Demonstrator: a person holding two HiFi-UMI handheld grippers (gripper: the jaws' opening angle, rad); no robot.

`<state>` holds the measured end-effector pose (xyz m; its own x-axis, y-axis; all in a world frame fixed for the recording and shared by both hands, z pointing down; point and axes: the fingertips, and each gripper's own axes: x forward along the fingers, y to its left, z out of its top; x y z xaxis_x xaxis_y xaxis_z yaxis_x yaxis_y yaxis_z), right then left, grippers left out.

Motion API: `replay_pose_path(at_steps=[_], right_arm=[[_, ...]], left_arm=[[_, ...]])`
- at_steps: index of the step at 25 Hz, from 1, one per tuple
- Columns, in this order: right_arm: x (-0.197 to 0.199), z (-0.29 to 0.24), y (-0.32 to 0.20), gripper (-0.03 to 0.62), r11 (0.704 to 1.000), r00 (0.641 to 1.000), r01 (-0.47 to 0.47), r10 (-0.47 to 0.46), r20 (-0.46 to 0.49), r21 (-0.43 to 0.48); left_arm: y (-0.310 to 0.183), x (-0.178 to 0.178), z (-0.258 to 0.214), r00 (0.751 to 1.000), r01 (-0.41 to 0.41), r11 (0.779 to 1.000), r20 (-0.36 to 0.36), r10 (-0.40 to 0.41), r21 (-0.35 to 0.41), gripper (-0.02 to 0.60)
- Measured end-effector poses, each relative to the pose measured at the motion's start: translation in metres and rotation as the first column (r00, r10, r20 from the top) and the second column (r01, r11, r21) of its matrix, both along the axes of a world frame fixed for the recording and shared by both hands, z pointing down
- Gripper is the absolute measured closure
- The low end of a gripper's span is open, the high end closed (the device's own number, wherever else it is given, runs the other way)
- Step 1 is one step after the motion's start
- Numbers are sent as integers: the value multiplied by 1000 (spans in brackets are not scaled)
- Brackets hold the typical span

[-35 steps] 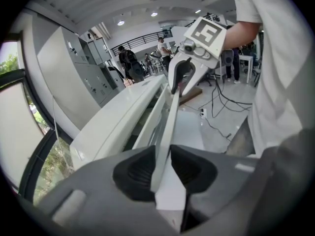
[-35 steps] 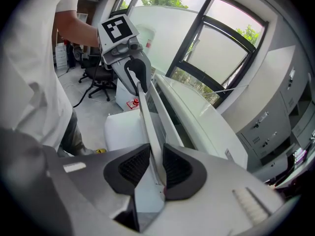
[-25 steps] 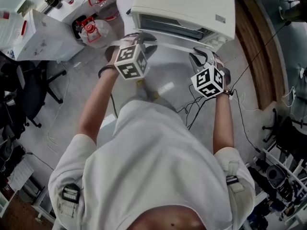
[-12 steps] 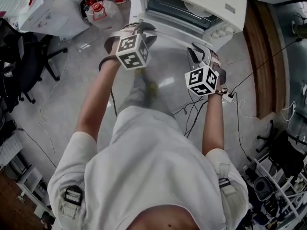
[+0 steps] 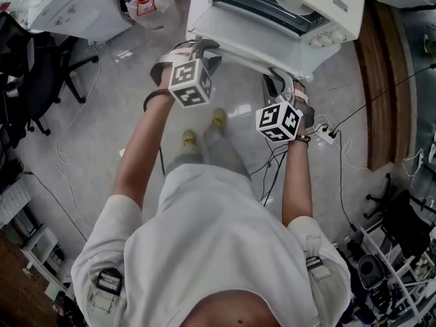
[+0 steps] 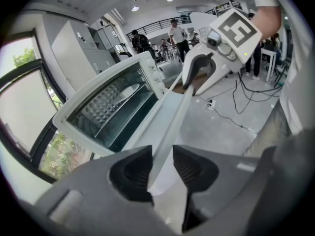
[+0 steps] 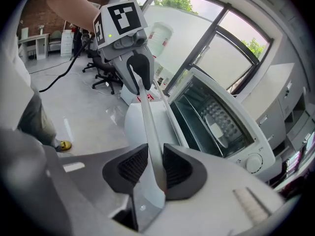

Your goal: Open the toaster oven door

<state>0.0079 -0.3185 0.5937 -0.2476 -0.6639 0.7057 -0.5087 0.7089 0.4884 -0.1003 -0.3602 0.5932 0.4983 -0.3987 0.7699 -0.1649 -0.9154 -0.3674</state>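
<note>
You are standing over the toaster oven [image 5: 300, 2], which is sitting in front of you with its door [image 5: 235, 33] already swung down and its dark inside with the rack showing. You are reaching both tools to the long pale handle [image 5: 245, 58] along the door's free edge. The left hand-held gripper [image 6: 165, 163] is straddling one end of that bar, its jaws have just been opening, and a gap is showing beside the bar, so it is not pinching. The right hand-held gripper [image 7: 156, 167] is straddling the other end; its jaws have just been opening too, though the pads are lying close on the bar and hardly any gap is showing. Judging by its look, the door is going to behave as a stiff panel hinged at the bottom, swinging in an arc, and the bar looks smooth and likely to slip. The oven seems light enough to slide if tugged, so taking the bar near both ends is looking like the sound hold.
</note>
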Motion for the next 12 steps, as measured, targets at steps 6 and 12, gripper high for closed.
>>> replay_pose_path(at_steps=[6,12], right_arm=[[-2,25,11,502,998,999,-33,33,8,52],[-8,52,19,502,988,997,-78,76,26,130]], left_arm=[[12,-2,24,999,6,998,-45,-3,70,457],[21,-7,49,995,-3,988,-94,18,156,459]])
